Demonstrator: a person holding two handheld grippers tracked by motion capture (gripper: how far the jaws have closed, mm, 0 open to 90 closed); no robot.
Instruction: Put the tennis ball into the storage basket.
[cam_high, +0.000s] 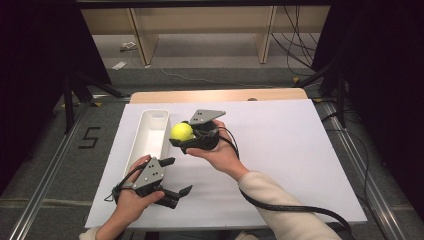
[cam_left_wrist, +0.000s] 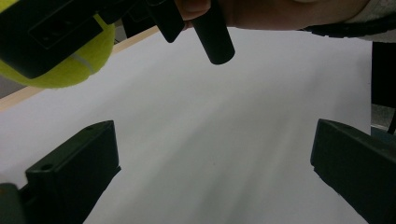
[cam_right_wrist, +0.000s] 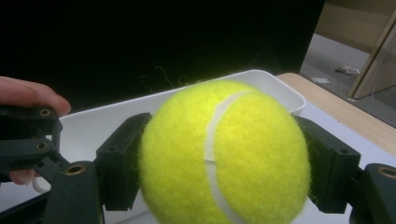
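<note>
A tennis ball (cam_high: 181, 131) is held clamped between the jaws of the right gripper (cam_high: 186, 135), raised just beside the white tray (cam_high: 150, 131) on the desk (cam_high: 280, 145). The left gripper (cam_high: 172, 176) is held wide open, empty. The ball should be centred over the tray and lowered before release.

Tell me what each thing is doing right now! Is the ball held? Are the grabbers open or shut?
Tennis ball: gripped between the right gripper's jaws, held up beside the tray.
Right gripper: shut on the tennis ball.
Left gripper: open, jaws wide apart, holding nothing.
White tray: upright on the table, nothing seen inside.
White table sheet: lying flat.
</note>
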